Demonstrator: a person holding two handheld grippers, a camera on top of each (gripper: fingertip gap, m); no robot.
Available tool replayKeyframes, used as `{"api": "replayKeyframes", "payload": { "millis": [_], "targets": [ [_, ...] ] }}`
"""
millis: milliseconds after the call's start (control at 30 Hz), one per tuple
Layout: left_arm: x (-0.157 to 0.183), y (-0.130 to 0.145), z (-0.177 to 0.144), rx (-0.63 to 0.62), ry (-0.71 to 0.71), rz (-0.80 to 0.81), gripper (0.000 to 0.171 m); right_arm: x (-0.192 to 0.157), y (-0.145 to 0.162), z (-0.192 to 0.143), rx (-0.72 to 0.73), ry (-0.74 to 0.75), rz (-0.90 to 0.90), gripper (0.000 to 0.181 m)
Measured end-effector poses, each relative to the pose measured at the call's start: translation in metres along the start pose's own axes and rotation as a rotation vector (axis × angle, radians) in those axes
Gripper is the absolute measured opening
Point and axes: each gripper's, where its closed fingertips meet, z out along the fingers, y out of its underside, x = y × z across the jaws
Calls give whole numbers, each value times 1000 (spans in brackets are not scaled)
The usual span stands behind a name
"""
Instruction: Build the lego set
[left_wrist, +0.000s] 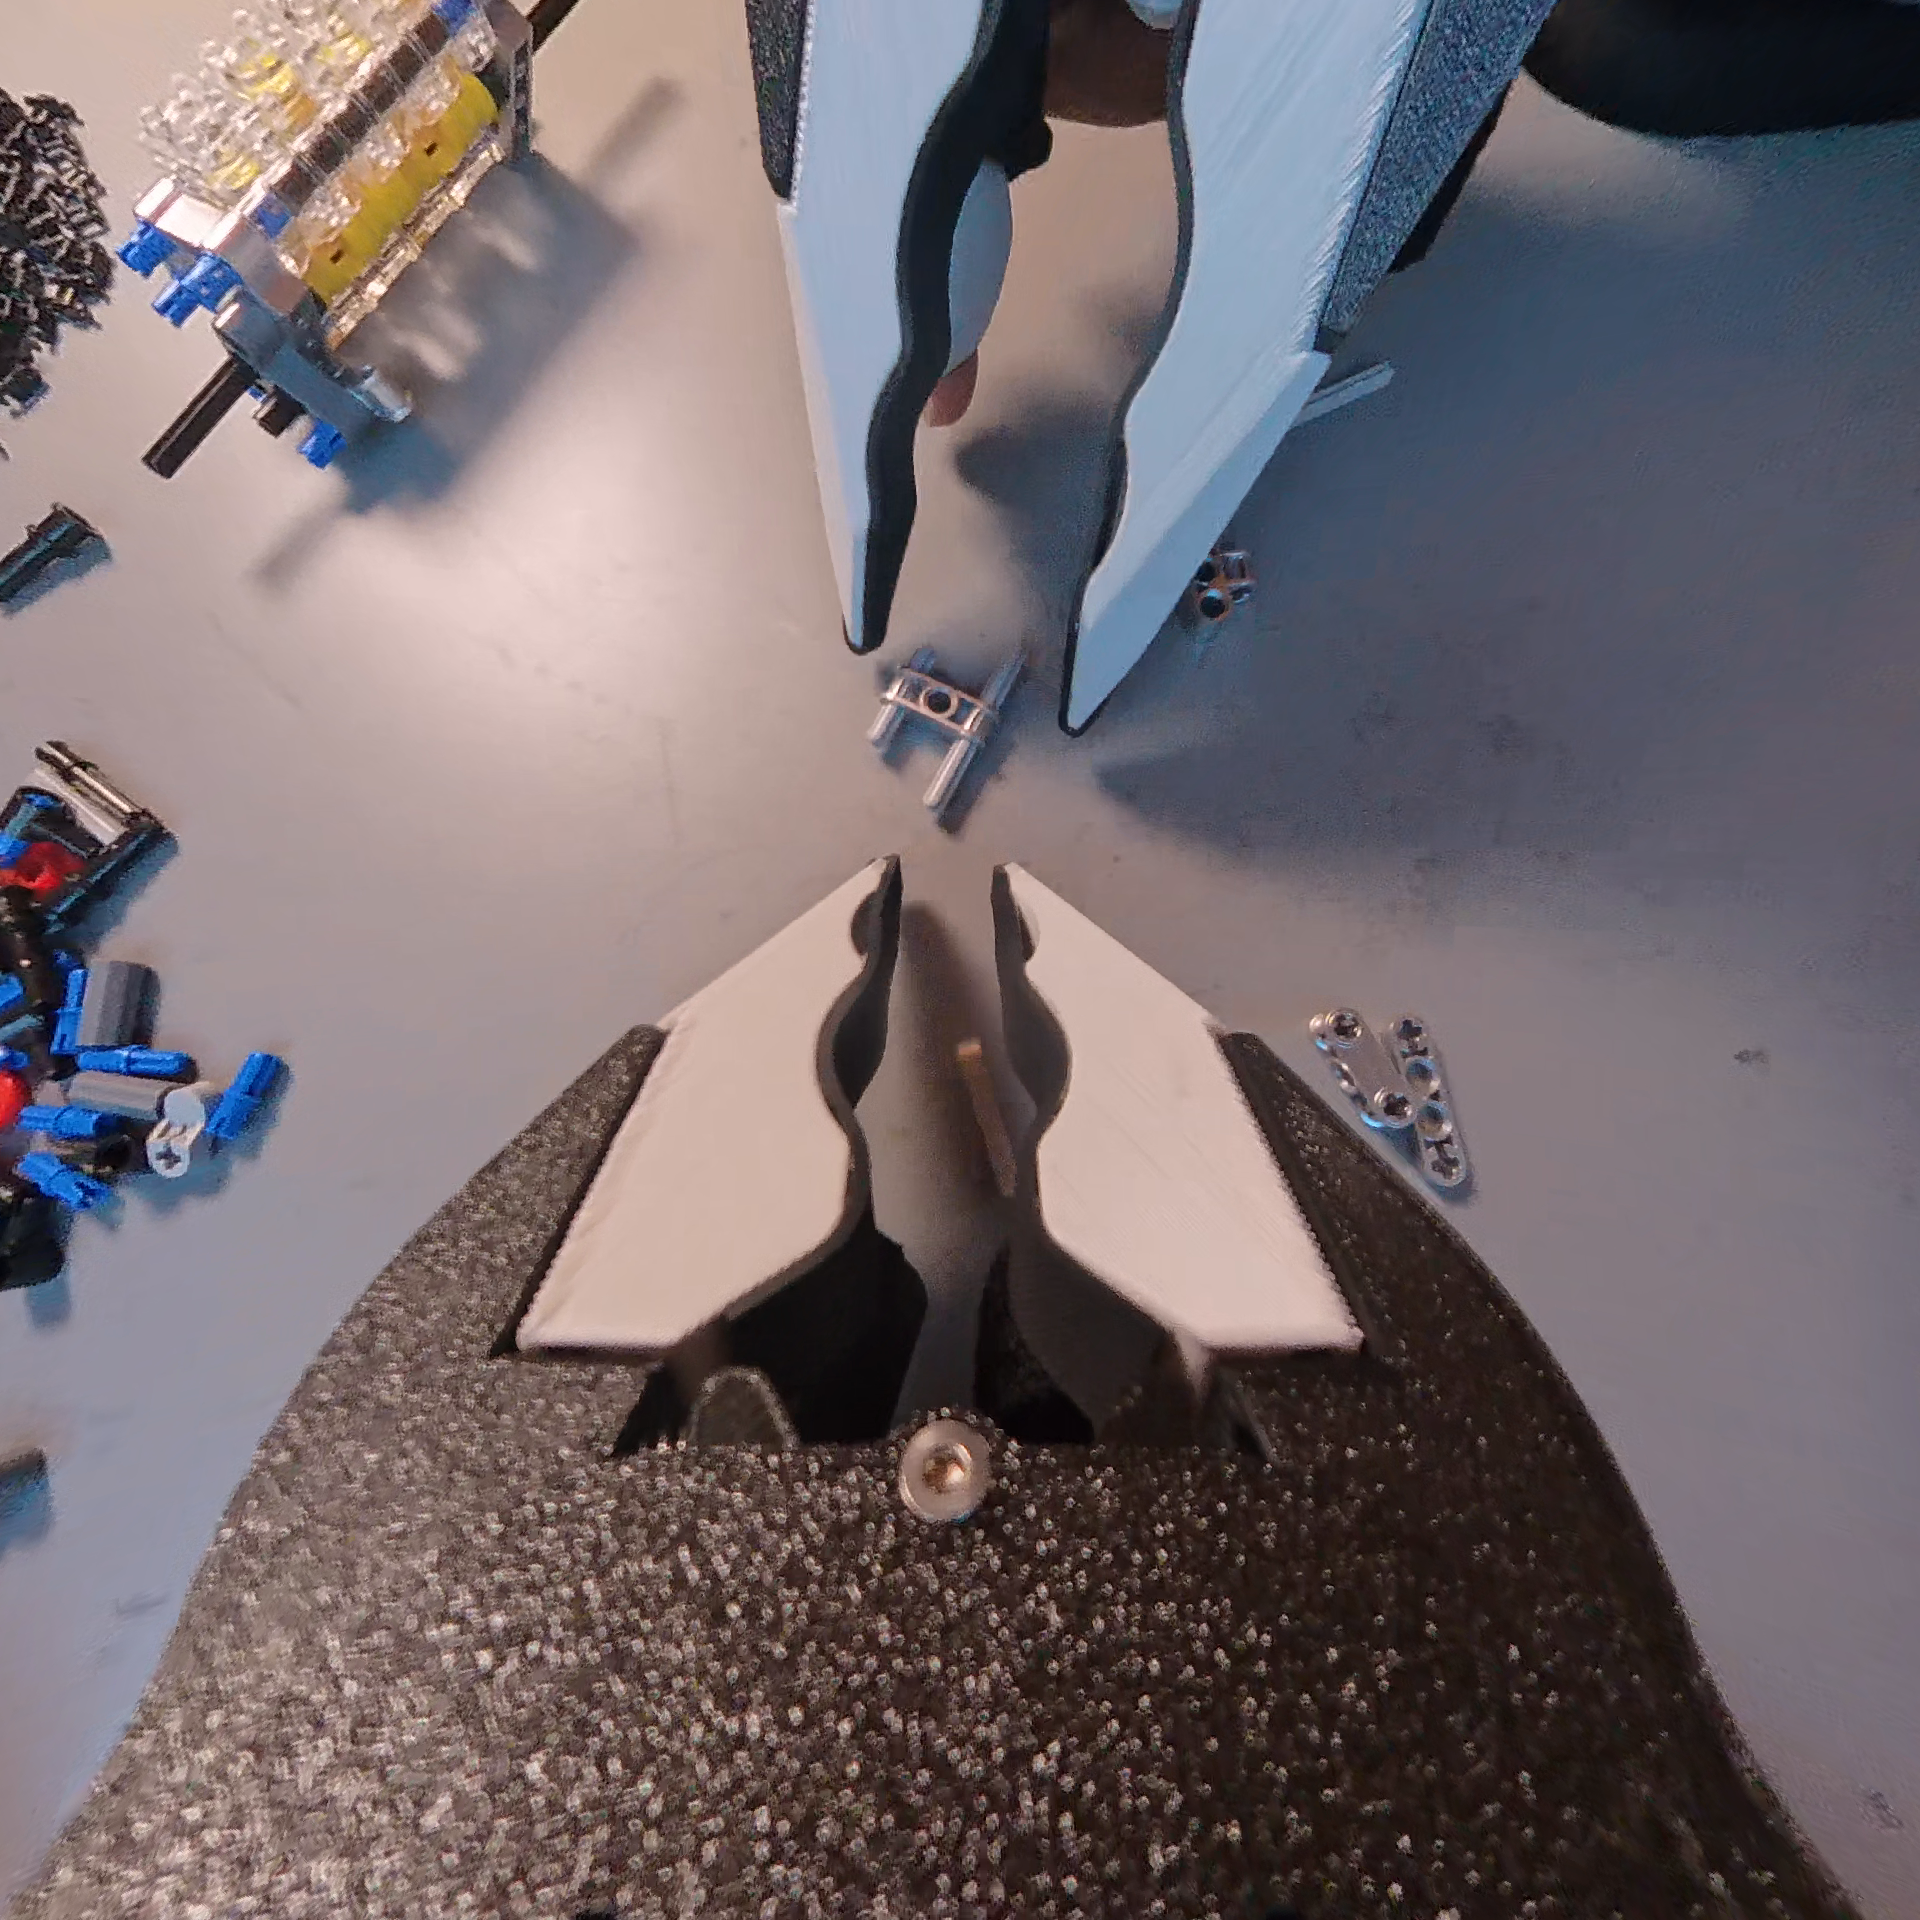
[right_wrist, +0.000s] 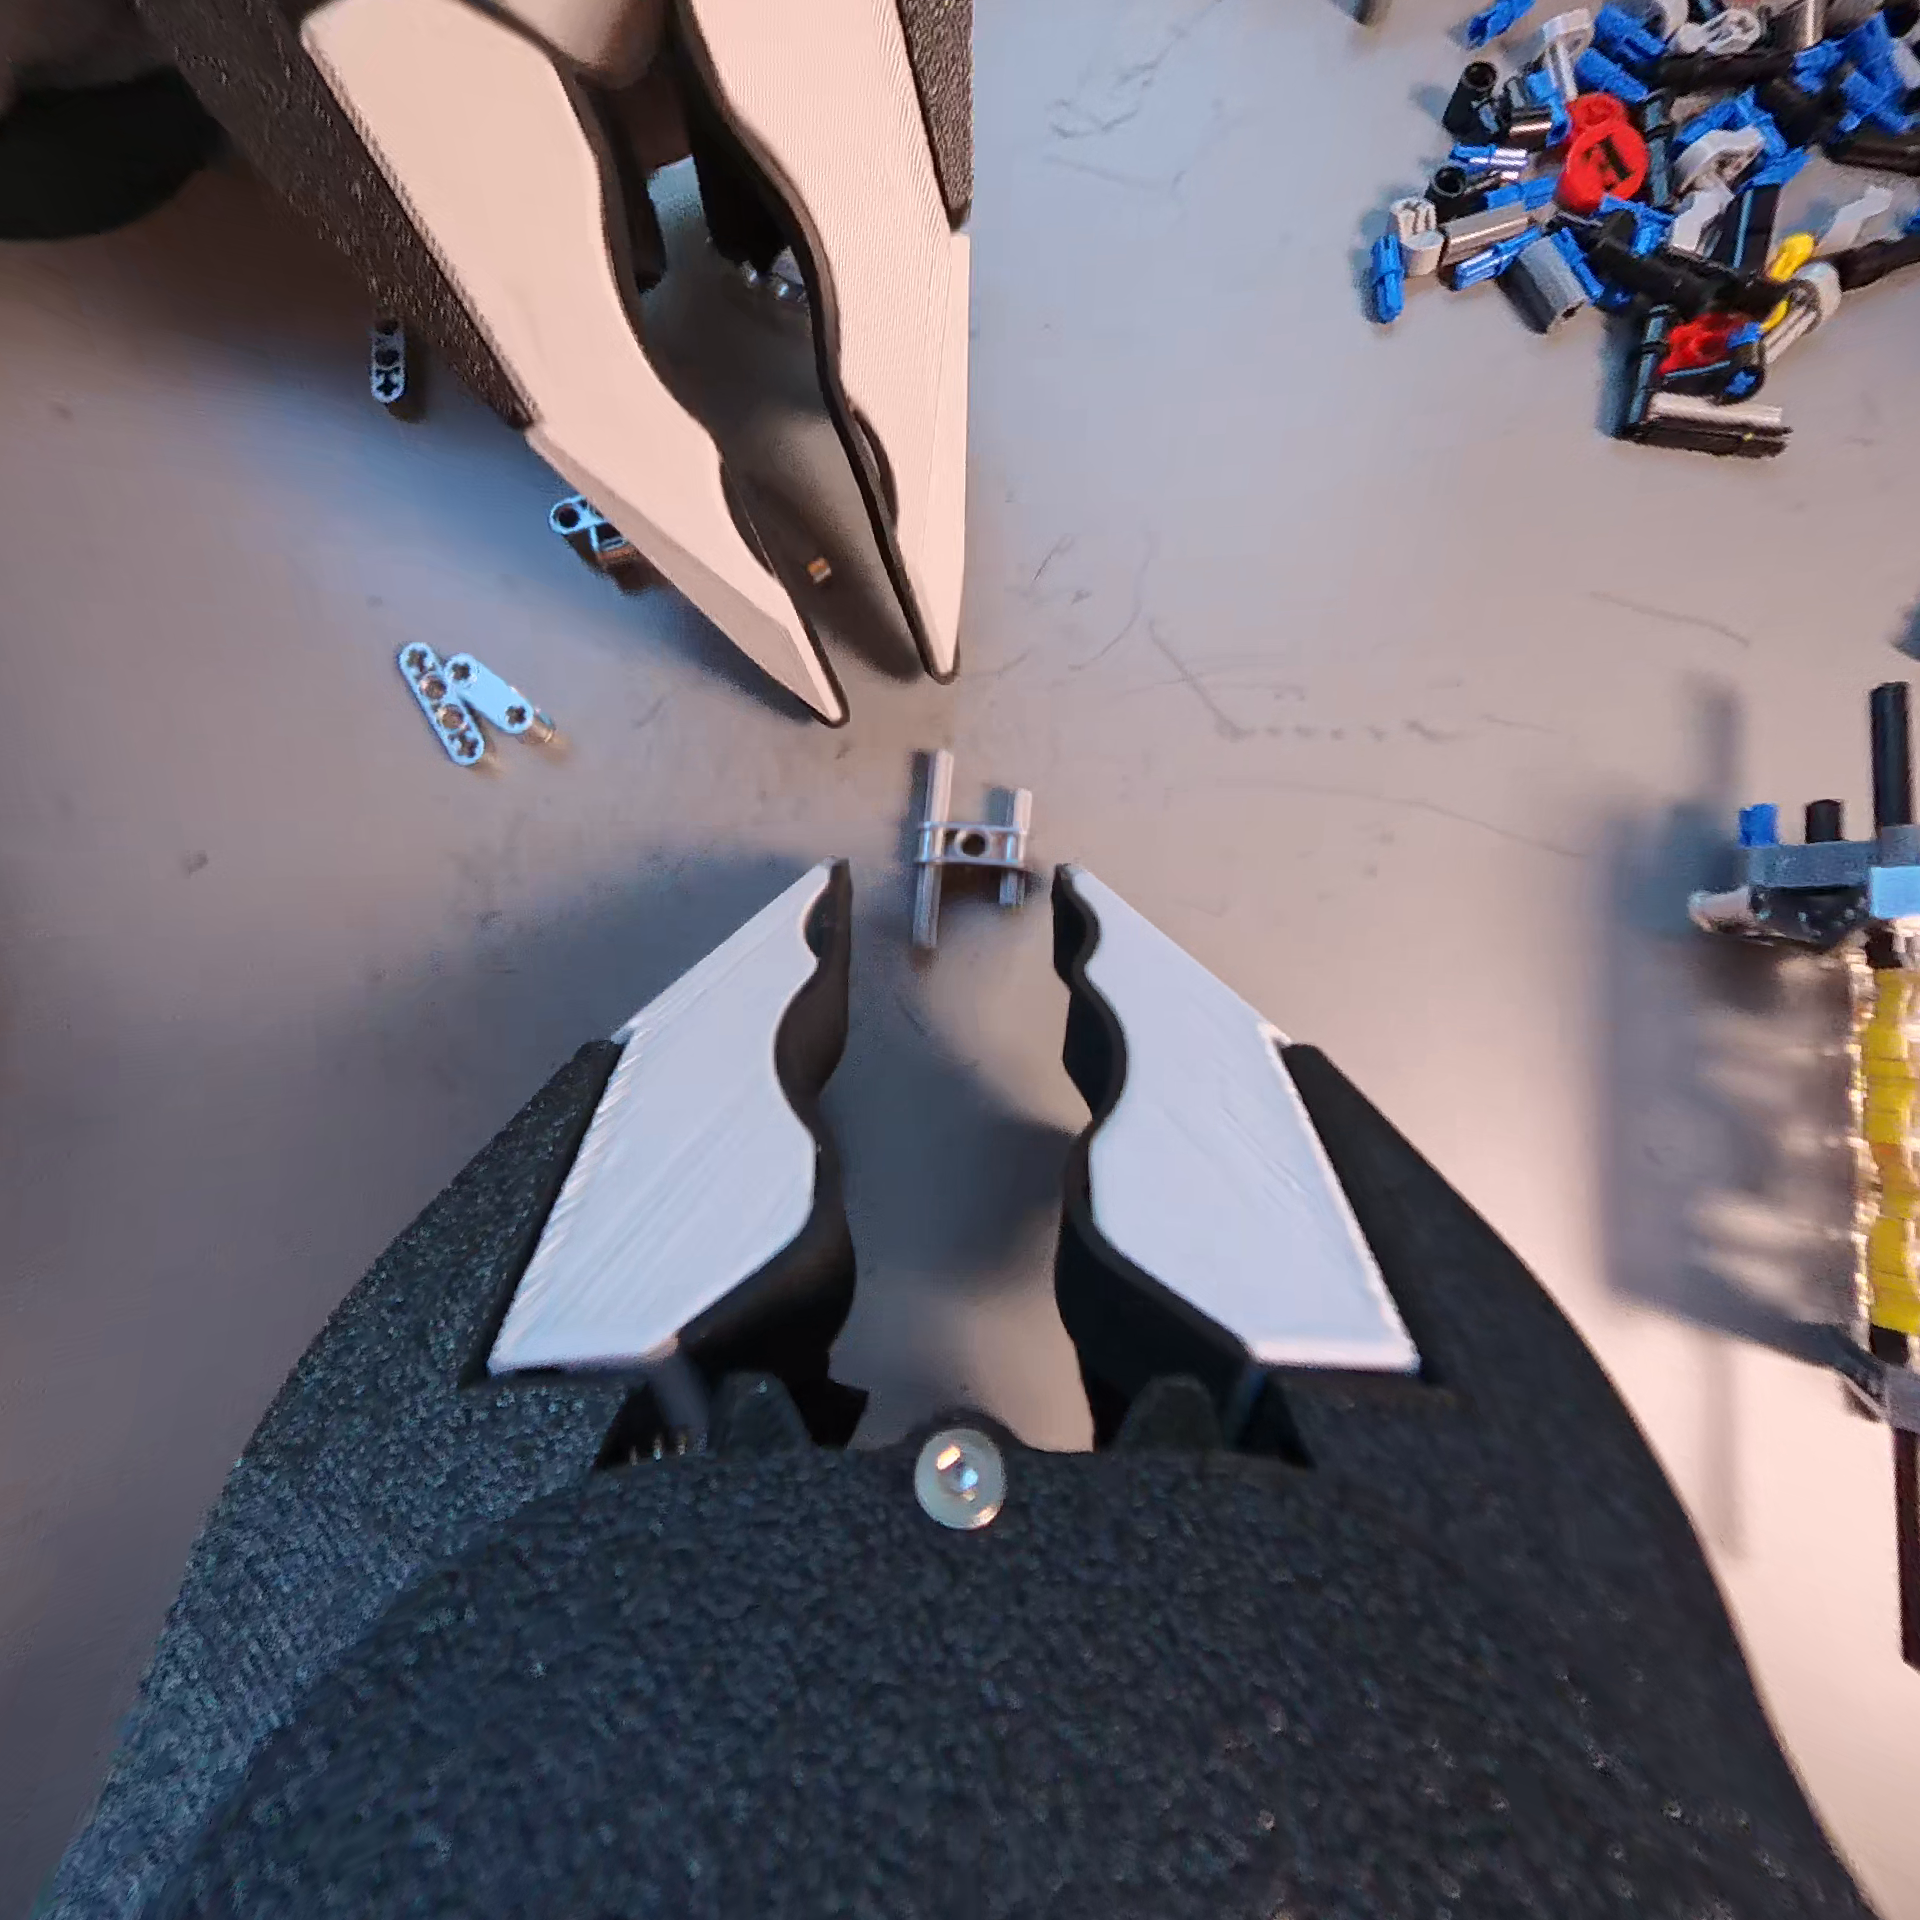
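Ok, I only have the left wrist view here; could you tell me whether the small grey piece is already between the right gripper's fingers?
Observer: Partly. The near end of the grey piece lies between the fingertips of the open right gripper, touching neither.
Operator: Thank you. Is anything hidden beside my left gripper?
Observer: Yes, a small grey link sits close by its body, outside your view.
Operator: Anything else there?
Observer: A second grey link lies just outside one of its fingers.
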Motion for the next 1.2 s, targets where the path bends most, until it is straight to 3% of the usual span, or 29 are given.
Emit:
{"api": "replayKeyframes", "payload": {
  "millis": [67,167,367,467,600,733,933,1100,1200],
  "targets": [
    [-2,3,0,-15,-17,14,16,1,-2,5,-9,27,-15,38],
    [-5,3,-5,-11,-24,21,16,3,-2,9,-27,75,-86,22],
    [-11,10,-34,-26,-11,44,16,-40,1,11,-45,-80,-268,22],
    [-17,10,-51,10,-10,17,16,-45,-1,13,-46,-80,-305,22],
    [-23,13,-57,20,-22,-3,18,-44,-3,8,-18,-96,-293,41],
    [-23,17,-59,11,-29,-13,21,-26,-11,-28,70,-64,-244,50],
    [-18,30,-72,42,-56,-73,22,-4,3,-71,188,-4,-137,43],
    [-12,48,-71,73,-76,-121,20,-22,26,-63,191,-106,-118,36],
    [-11,57,-65,17,-76,-125,20,-22,29,-53,165,-107,-127,35]
  ]
}}
